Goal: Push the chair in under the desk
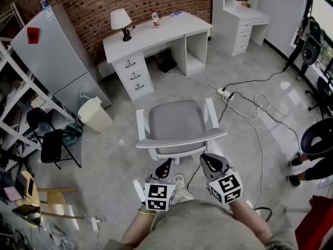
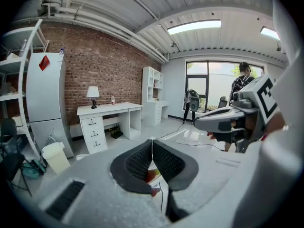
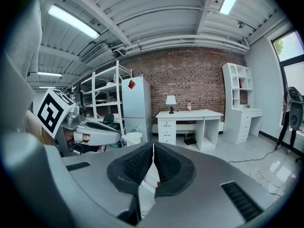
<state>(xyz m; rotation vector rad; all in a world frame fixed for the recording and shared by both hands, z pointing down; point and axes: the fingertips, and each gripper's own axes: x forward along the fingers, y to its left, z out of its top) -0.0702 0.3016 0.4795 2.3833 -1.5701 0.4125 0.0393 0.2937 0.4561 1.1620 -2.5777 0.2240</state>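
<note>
Chair [image 1: 177,121], grey with white arms, is standing on the floor facing the white worktop [image 1: 156,35], well apart from it. Left gripper [image 1: 167,163] and right gripper [image 1: 205,158] are hovering just behind its backrest, fingers pressed together, pinching nothing.

Head camera looks steeply down; all 3 views share desk [image 1: 161,34].

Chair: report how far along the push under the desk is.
Done: nothing yet; the chair stands well clear of the desk, with floor between them. In hand: left claw and right claw, both shut and empty, sit just behind its backrest; contact unclear. Left: the whole push into the desk's opening.
</note>
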